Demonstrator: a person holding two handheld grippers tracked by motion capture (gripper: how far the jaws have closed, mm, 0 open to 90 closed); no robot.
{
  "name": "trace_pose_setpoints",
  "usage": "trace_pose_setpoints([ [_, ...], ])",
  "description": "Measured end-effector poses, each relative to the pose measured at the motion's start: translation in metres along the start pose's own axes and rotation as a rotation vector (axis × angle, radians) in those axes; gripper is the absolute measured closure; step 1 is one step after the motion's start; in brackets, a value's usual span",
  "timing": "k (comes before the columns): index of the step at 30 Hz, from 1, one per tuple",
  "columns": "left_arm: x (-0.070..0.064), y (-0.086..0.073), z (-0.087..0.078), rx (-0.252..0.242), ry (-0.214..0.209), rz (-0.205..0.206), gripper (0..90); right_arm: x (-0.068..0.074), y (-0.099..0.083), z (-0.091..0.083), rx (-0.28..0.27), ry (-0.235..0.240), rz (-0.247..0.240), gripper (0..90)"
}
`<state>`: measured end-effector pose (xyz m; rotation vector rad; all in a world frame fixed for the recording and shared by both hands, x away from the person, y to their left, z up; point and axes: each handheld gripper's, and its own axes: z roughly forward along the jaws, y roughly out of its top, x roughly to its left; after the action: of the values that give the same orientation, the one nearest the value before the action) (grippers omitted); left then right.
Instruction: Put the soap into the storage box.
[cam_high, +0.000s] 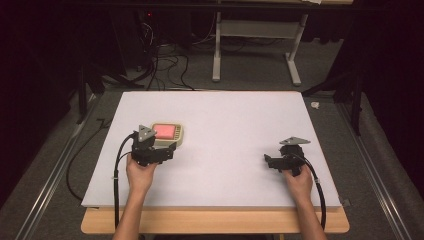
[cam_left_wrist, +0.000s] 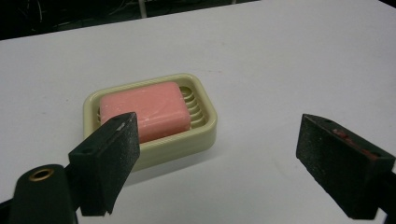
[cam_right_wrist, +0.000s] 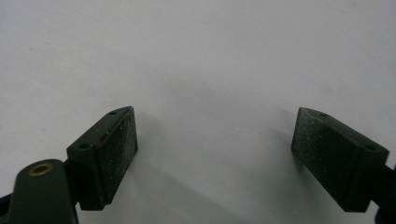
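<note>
A pink soap bar (cam_high: 165, 131) lies in a cream ribbed soap dish (cam_high: 180, 136) on the left half of the white board. My left gripper (cam_high: 169, 149) sits just in front of the dish, open, and holds nothing. In the left gripper view the soap bar (cam_left_wrist: 144, 109) and the soap dish (cam_left_wrist: 208, 123) lie ahead and to the left of the left gripper (cam_left_wrist: 219, 125); its left jaw overlaps the dish's near corner, and I cannot tell whether they touch. My right gripper (cam_high: 268, 160) rests low over bare board at the right. The right gripper (cam_right_wrist: 215, 114) is open and empty.
The white board (cam_high: 225, 115) covers a wooden table (cam_high: 215, 222). Behind the board, cables (cam_high: 165, 65) trail over the grey floor by a white table frame (cam_high: 255, 50). A small white scrap (cam_high: 315, 105) lies beyond the board's far right corner.
</note>
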<state>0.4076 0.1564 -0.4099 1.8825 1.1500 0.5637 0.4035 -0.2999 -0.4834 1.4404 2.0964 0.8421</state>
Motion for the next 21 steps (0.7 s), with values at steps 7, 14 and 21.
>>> trace_pose_setpoints([
  [7, -0.005, -0.003, -0.003, -0.006, -0.017, 0.001, 14.2, 0.0, 0.0, 0.0, 0.0, 0.0, 0.0, 15.0],
  [14, -0.014, -0.004, -0.004, -0.004, -0.04, 0.018, 14.2, 0.0, 0.0, 0.0, 0.0, 0.0, 0.0, 15.0],
  [21, -0.02, -0.006, -0.006, -0.008, -0.061, 0.031, 14.1, 0.0, 0.0, 0.0, 0.0, 0.001, 0.001, 15.0],
])
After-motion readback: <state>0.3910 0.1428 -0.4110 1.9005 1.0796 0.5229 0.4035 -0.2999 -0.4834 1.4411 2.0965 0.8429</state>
